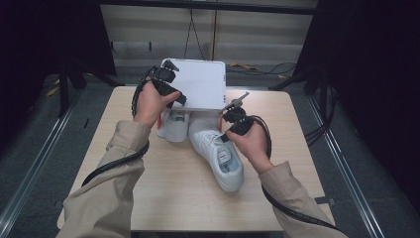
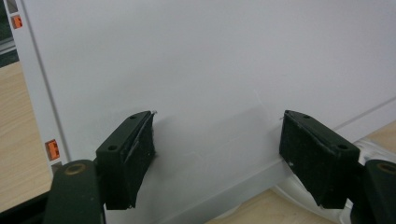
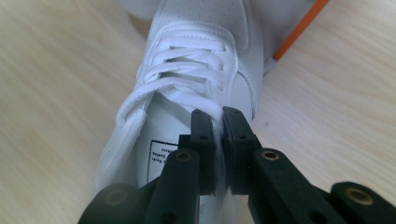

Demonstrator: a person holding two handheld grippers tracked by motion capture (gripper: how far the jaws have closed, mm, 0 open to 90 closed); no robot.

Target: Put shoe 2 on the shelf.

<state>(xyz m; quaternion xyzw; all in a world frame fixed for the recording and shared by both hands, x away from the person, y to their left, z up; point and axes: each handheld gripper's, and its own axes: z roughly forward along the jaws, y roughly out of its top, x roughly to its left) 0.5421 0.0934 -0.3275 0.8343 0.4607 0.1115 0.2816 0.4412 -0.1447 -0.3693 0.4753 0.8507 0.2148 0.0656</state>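
A white sneaker [image 1: 220, 156] lies on the wooden table [image 1: 163, 198], toe toward the box. My right gripper [image 1: 227, 135] is shut on its collar beside the laces; in the right gripper view the jaws [image 3: 218, 116] pinch the white collar edge of the sneaker [image 3: 187, 60]. A second white sneaker [image 1: 173, 126] sits under the raised white box lid [image 1: 200, 82]. My left gripper [image 1: 176, 83] rests against the lid's left part. In the left gripper view it [image 2: 217, 135] stands open, its jaws wide apart against the flat lid [image 2: 210, 56].
The box has orange edges [image 3: 299, 30] and stands at the table's far middle. Black cables trail from both grippers along the sleeves. Bare wood lies at the table's left, right and front. Dark stands and floor cables ring the table.
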